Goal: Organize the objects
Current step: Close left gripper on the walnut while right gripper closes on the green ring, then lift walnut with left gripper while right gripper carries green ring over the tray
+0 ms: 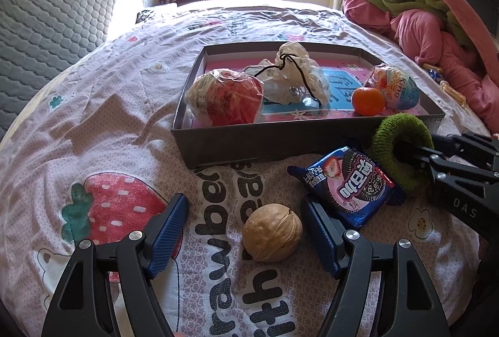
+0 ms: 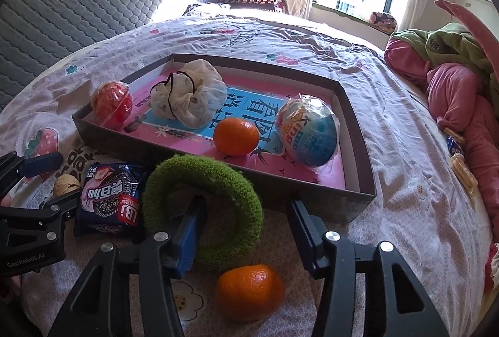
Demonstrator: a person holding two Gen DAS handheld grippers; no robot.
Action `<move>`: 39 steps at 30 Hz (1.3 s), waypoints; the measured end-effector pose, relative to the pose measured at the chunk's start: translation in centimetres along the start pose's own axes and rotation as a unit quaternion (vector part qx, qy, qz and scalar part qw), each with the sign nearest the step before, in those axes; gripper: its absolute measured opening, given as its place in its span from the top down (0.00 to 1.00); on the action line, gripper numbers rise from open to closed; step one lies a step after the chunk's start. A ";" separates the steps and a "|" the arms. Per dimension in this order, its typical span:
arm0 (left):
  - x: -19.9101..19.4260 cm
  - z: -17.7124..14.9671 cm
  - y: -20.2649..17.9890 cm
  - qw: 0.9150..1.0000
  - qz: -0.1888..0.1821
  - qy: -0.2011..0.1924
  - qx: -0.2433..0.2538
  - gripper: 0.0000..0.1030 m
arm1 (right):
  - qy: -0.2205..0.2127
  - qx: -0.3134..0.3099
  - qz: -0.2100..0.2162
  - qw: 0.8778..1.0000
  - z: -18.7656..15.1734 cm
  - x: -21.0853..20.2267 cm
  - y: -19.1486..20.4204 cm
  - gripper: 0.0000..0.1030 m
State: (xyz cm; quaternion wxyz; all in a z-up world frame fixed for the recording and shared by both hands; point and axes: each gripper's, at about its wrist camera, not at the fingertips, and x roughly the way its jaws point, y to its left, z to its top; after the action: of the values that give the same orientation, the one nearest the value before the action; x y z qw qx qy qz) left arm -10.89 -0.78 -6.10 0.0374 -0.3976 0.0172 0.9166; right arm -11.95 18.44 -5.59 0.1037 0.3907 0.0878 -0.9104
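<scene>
Right now the left gripper (image 1: 246,221) sits at the bottom of the left wrist view with its blue fingers (image 1: 170,231) spread wide on either side of a walnut (image 1: 272,232) that lies on the bed sheet (image 1: 93,125); neither finger touches the nut. Just right of it lies a blue cookie packet (image 1: 349,184), and beyond that, at the right edge, a green scrunchie (image 1: 402,146) hangs on one finger of the right gripper (image 2: 246,231).

From the right wrist view, that gripper's fingers are also wide apart: its left finger (image 2: 193,234) is threaded through the scrunchie's ring, nothing is clamped, and a loose orange (image 2: 249,291) rests on the sheet at bottom centre between them.

Across the middle of both views stands the shallow box (image 2: 358,131), holding a red wrapped ball (image 2: 112,104), a drawstring pouch (image 2: 188,97), a second orange (image 2: 236,136) and a blue toy egg (image 2: 307,134).
</scene>
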 end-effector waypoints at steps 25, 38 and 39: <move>-1.4 -0.2 0.2 0.998 -0.041 -0.031 -0.021 0.68 | -0.064 -0.008 0.049 0.997 0.4 -2.7 1.0 0.85; -3.9 0.1 -1.1 0.998 -0.023 -0.054 -0.008 0.68 | -0.094 0.004 0.062 0.994 0.8 -4.7 0.7 0.85; -4.1 0.2 -1.2 0.998 -0.022 -0.055 -0.008 0.68 | -0.095 0.004 0.064 0.993 0.8 -4.8 0.6 0.85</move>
State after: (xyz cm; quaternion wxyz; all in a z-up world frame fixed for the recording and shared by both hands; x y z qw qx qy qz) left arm -8.15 0.21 -3.02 0.0555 -0.3475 -0.0005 0.9360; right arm -9.16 18.23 -1.58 0.1675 0.3080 0.0487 -0.9352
